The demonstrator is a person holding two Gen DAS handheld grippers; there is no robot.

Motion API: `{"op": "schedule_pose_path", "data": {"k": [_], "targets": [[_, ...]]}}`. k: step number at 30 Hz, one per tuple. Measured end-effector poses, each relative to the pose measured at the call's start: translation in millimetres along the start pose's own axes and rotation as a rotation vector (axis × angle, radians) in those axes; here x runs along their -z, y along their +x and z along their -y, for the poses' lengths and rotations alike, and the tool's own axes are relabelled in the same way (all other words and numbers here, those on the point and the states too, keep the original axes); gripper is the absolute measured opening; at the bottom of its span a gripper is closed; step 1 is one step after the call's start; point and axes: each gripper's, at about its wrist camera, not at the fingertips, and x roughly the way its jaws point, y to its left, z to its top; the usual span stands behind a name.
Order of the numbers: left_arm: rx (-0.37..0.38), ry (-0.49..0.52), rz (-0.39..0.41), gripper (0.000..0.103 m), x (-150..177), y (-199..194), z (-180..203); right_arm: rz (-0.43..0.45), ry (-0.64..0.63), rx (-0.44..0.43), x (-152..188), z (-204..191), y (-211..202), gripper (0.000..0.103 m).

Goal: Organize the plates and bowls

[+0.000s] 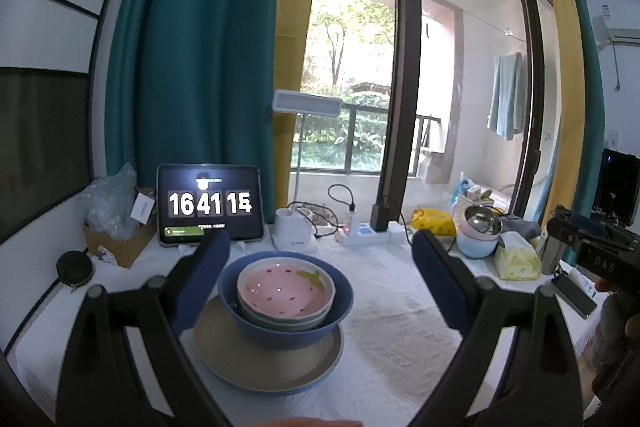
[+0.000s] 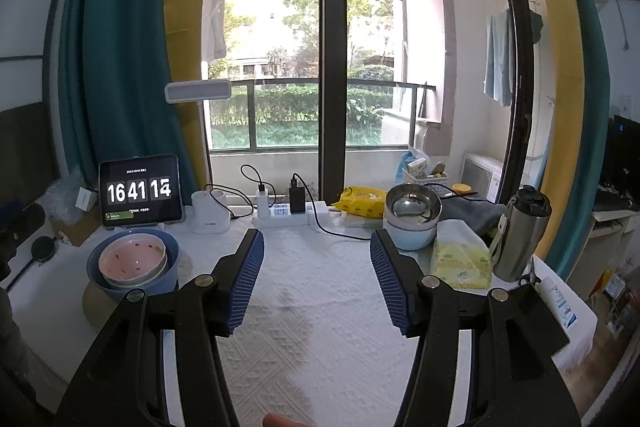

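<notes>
Bare cloth mid-table passable; bowl stack blocks left, tissue pack right.

Daylight floods through a tall dark-framed glass door flanked by teal curtains and yellow curtains, with a railed balcony, hedges and trees beyond a white-clothed table

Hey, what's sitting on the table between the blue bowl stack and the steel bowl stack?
Only bare white tablecloth lies between the blue bowl and the steel bowl, as the right wrist view shows.
</notes>
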Motion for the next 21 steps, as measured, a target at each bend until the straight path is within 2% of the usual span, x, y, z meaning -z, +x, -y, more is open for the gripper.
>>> {"op": "schedule_pose_path", "data": {"k": [21], "targets": [[-0.002, 0.004, -0.005, 0.093, 1.3, 4.5, 1.0, -0.005, 0.006, 0.001, -0.2, 3.3, 2.6, 0.059]]}}
